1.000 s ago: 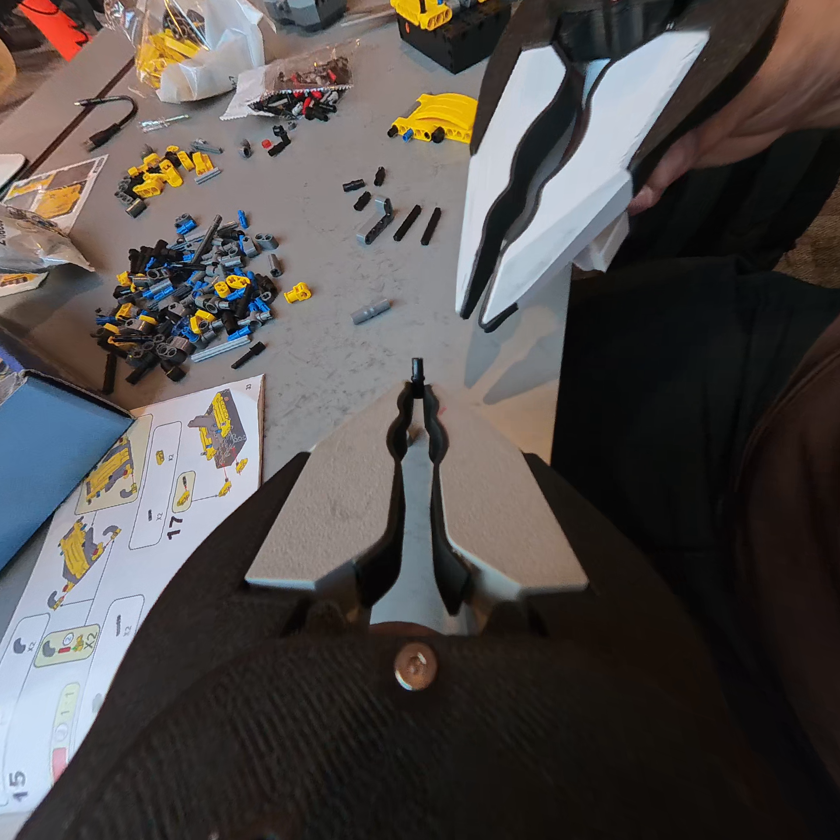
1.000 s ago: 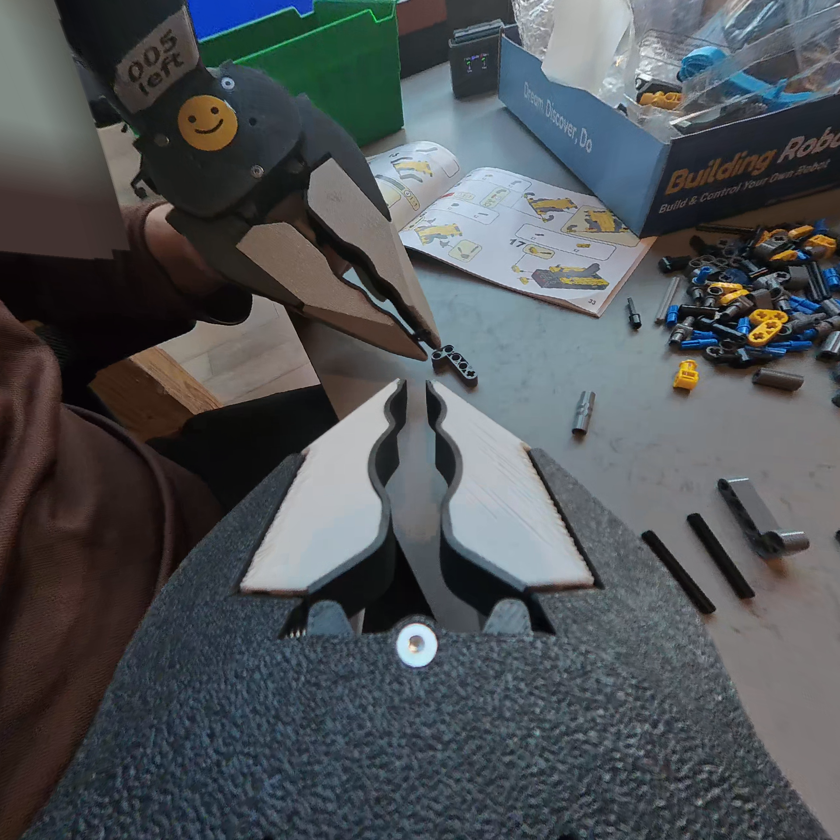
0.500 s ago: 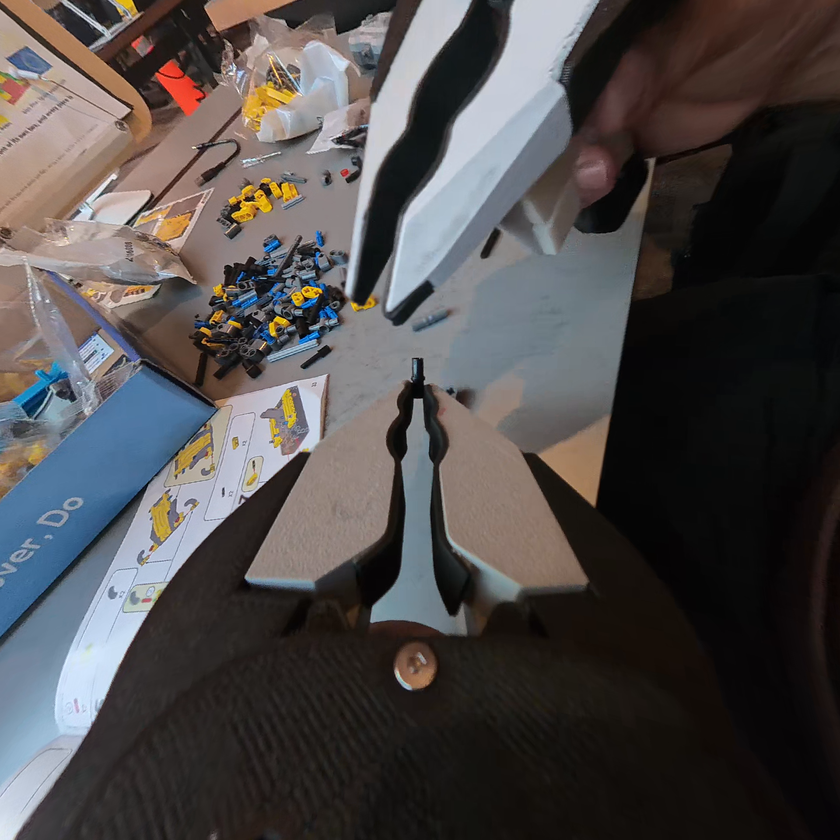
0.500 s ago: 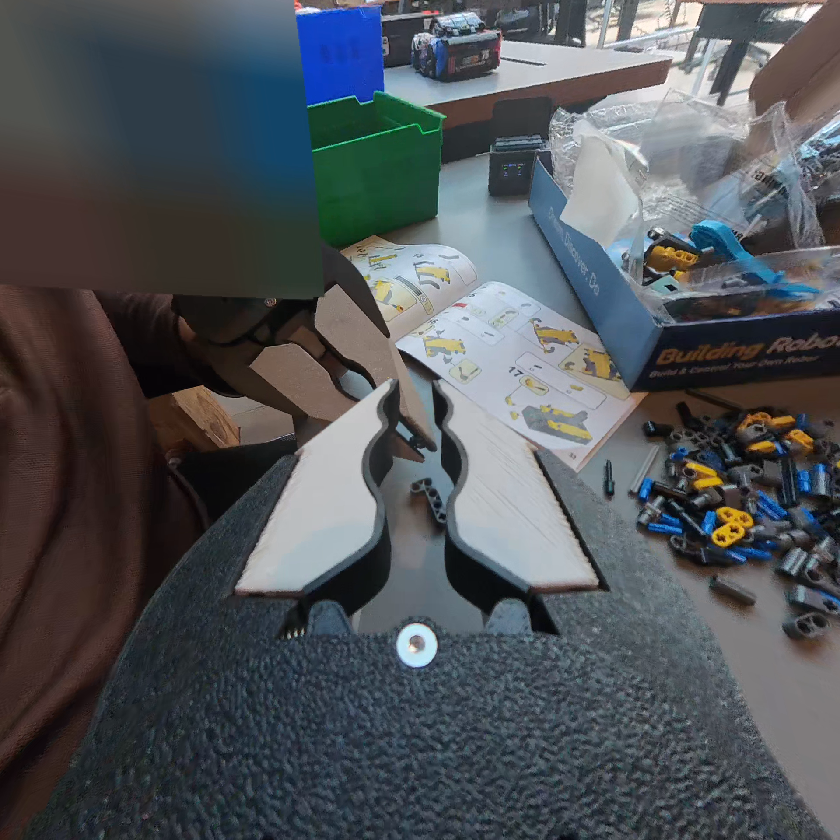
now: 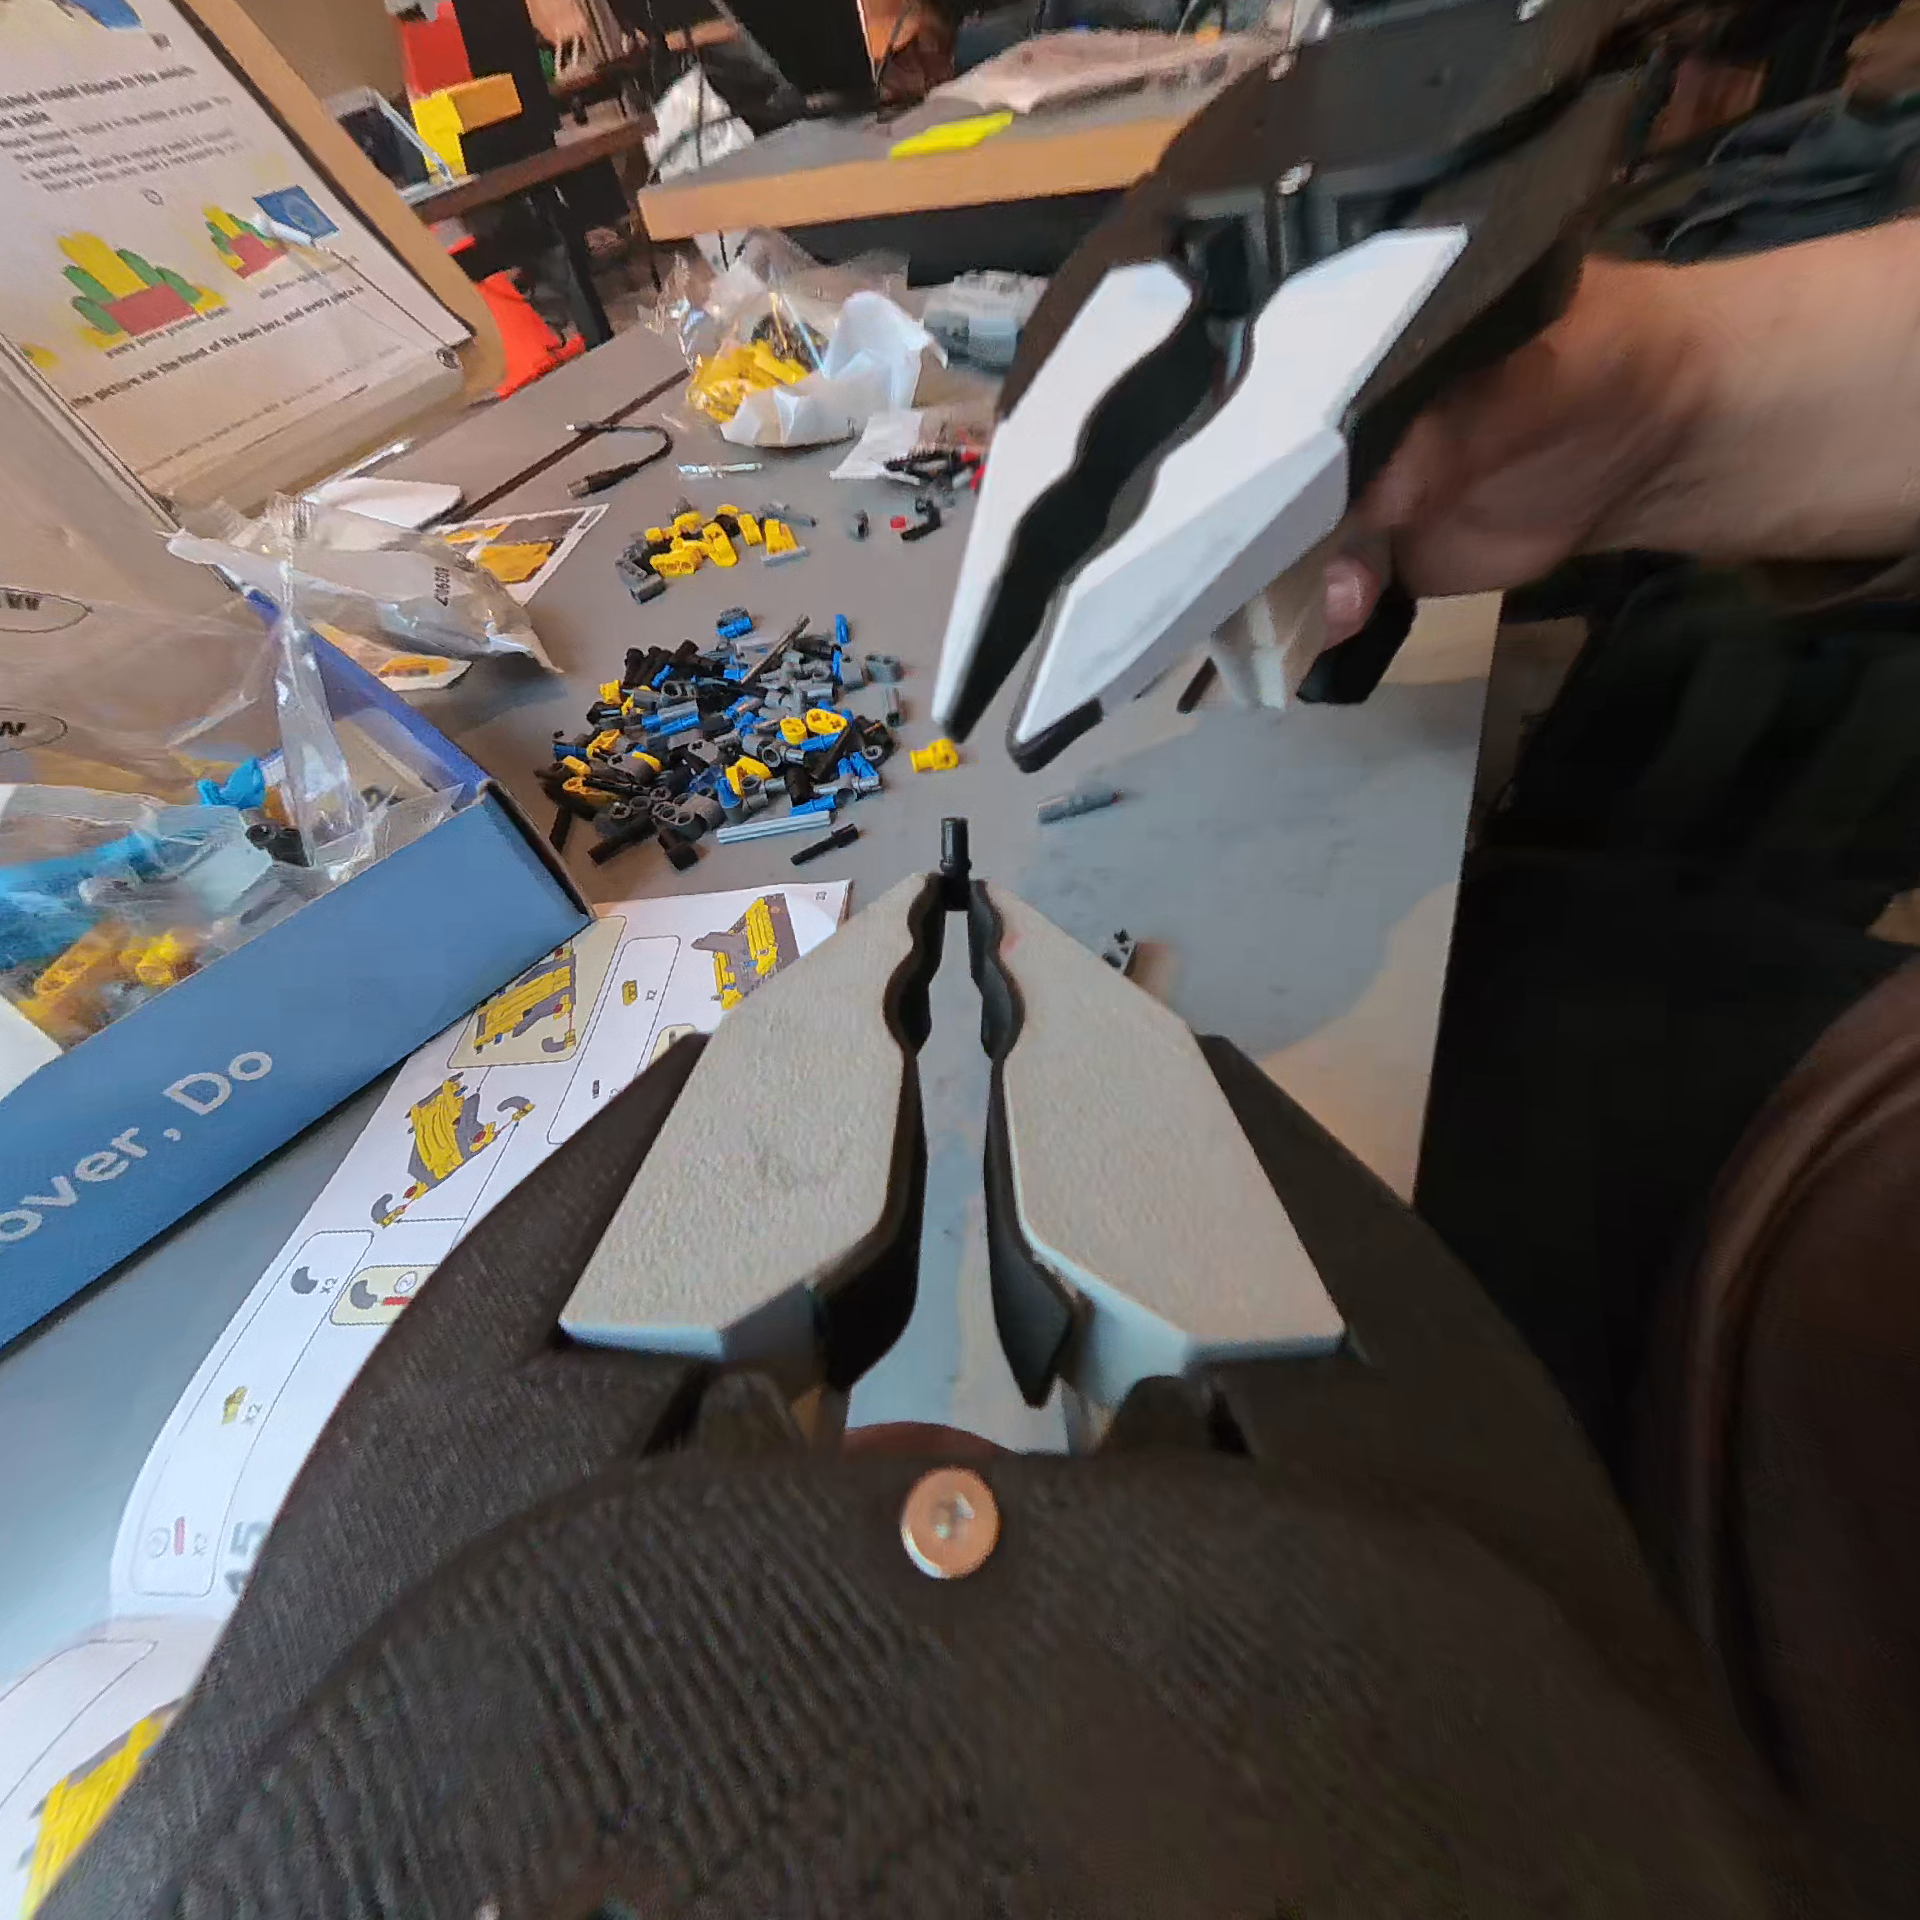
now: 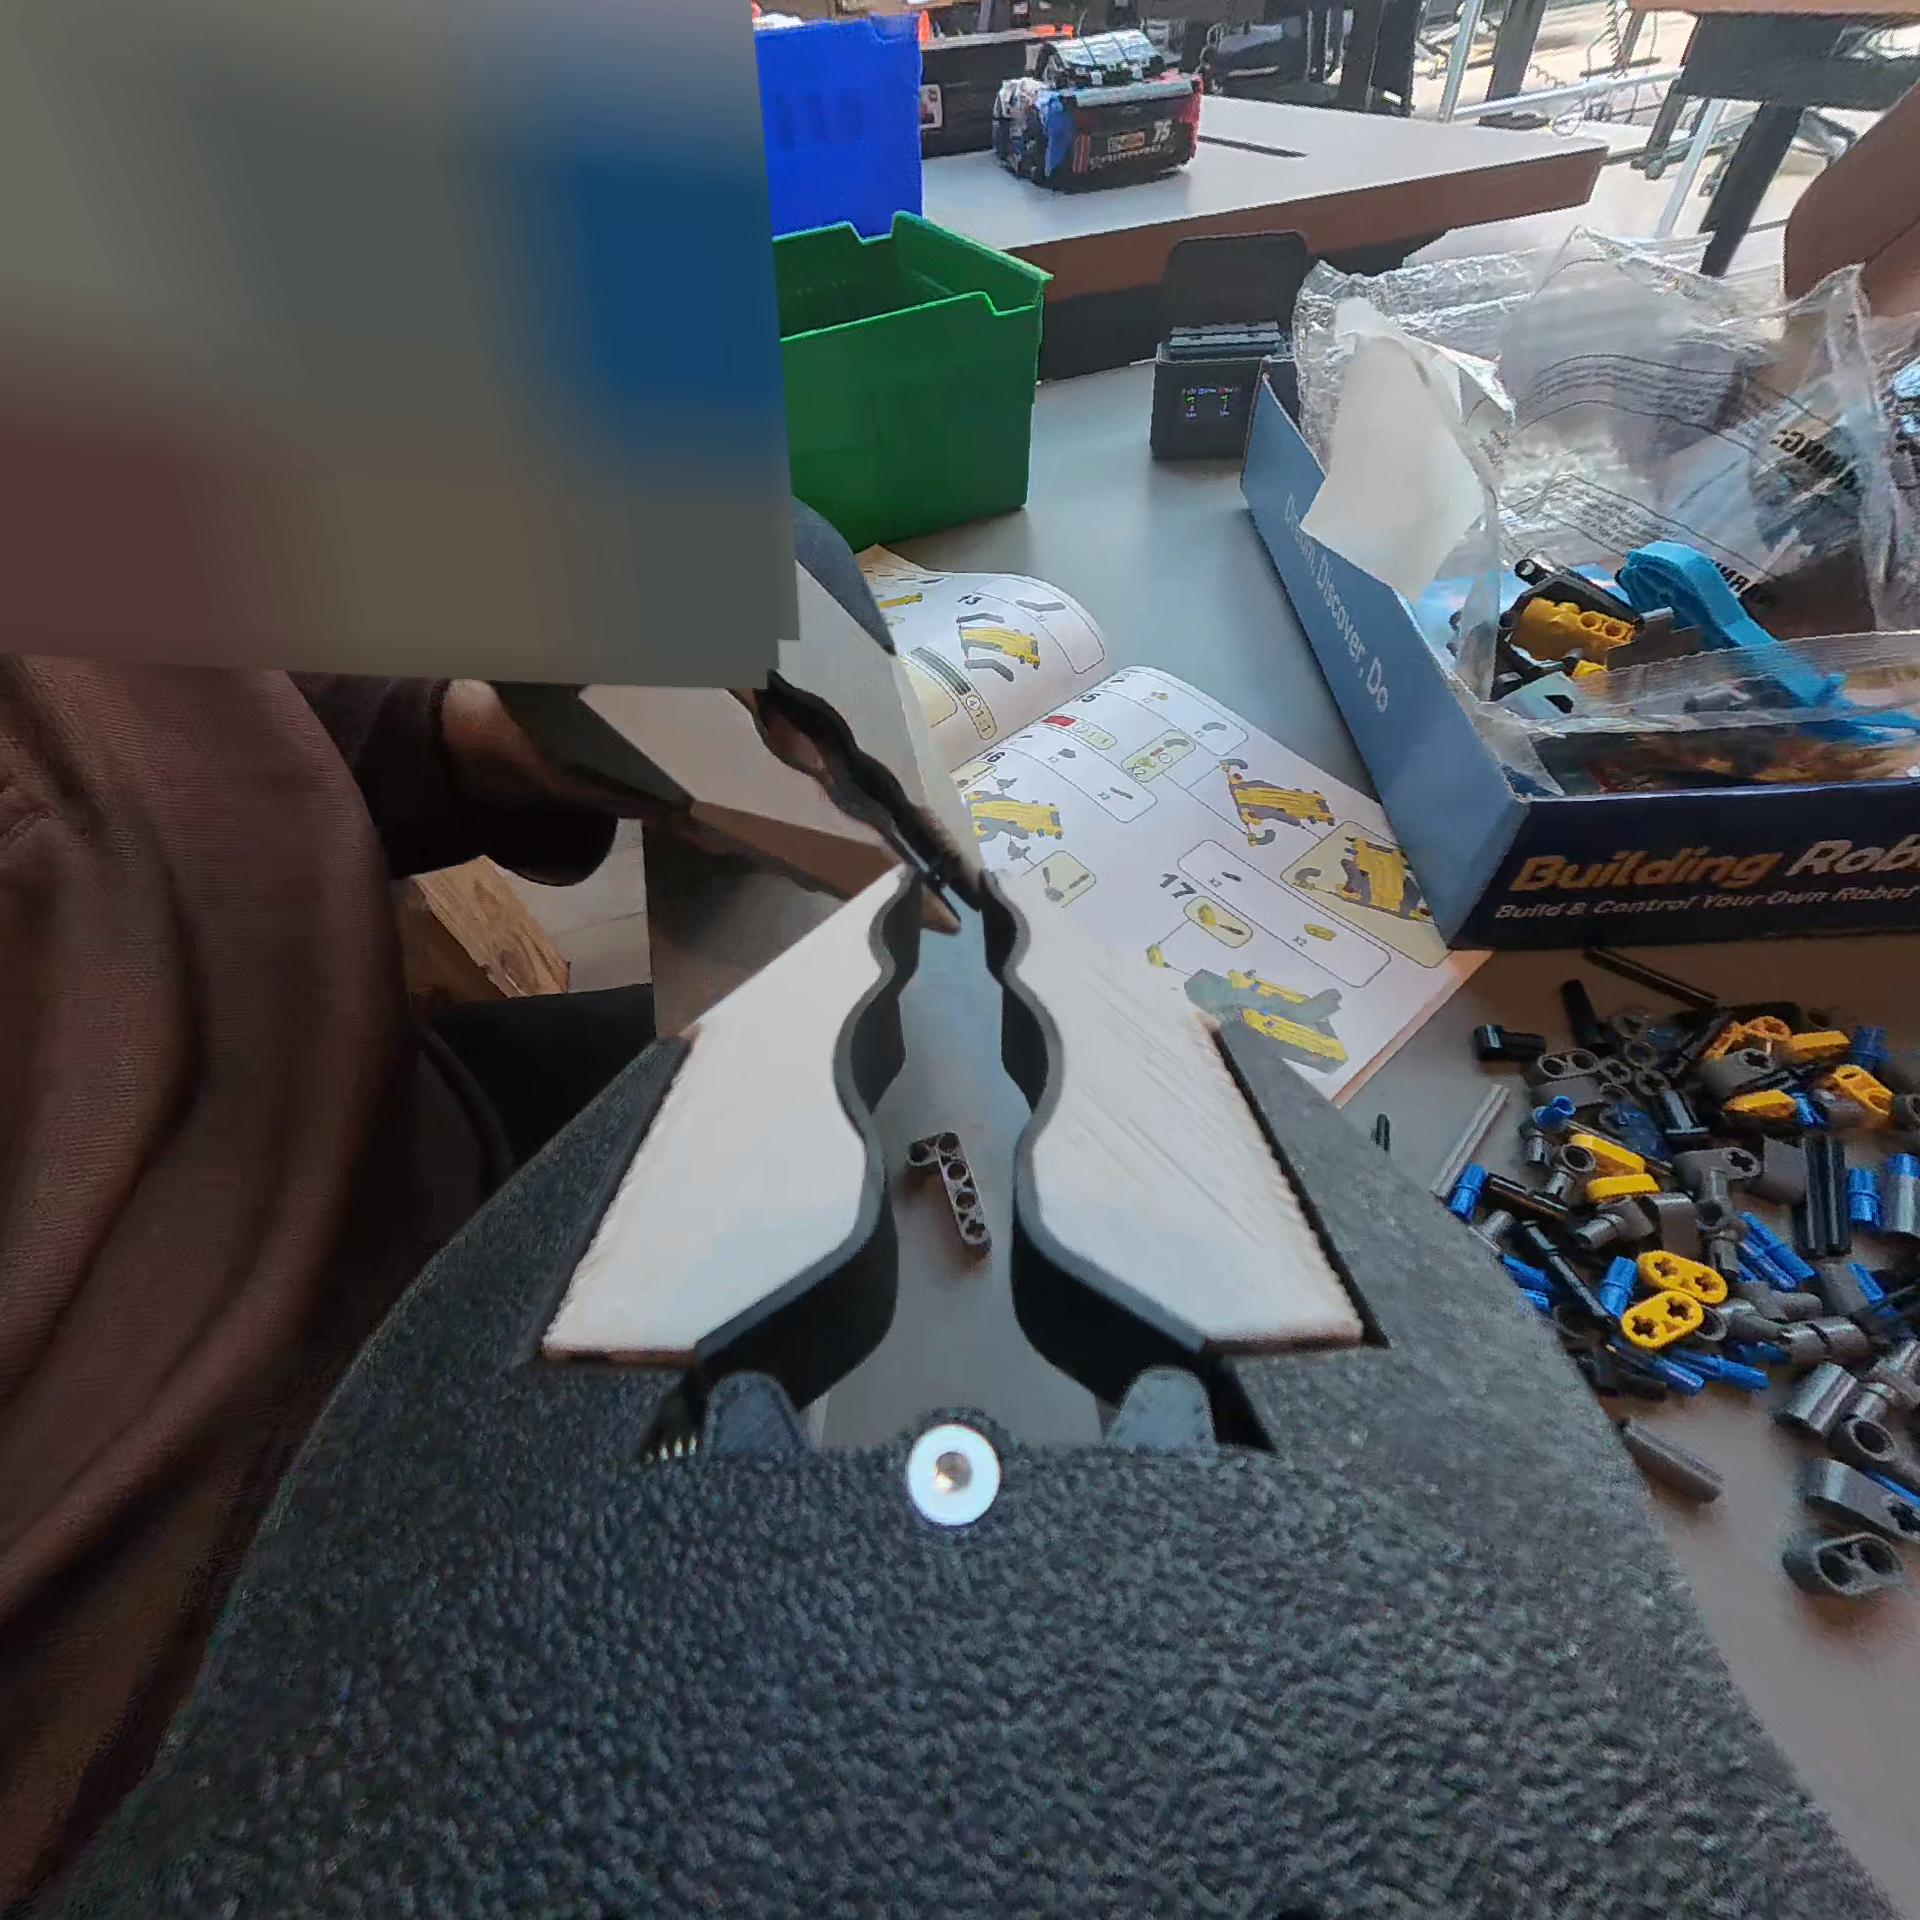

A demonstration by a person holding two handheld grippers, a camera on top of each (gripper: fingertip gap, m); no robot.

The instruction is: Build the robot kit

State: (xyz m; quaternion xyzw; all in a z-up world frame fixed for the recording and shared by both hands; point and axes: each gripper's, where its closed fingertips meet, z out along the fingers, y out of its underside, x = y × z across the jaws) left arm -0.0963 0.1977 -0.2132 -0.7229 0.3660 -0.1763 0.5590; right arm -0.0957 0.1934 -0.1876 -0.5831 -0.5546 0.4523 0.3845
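Observation:
My left gripper (image 5: 953,896) is shut on a small black pin (image 5: 953,844) that sticks out past its tips, held above the grey table (image 5: 1247,831). My right gripper (image 6: 948,883) is open and empty. It shows in the left wrist view (image 5: 982,740) as white fingers just above and beyond the pin. In the right wrist view the left gripper (image 6: 940,878) comes in from the left, and its tip with the pin sits right at my right fingertips. A dark grey L-shaped beam (image 6: 951,1184) lies on the table under the right fingers.
A pile of black, blue, yellow and grey parts (image 5: 727,727) lies ahead, also seen in the right wrist view (image 6: 1714,1195). An open instruction booklet (image 6: 1195,831), a blue box with bags (image 6: 1455,810) and a green bin (image 6: 914,384) stand around. The table edge (image 5: 1455,935) is close. My left and right fingertips are right by each other.
Both grippers have lifted and tilted up from the table. The right gripper's fingers have opened wider and closed in on the left gripper's tip, which still holds the pin.

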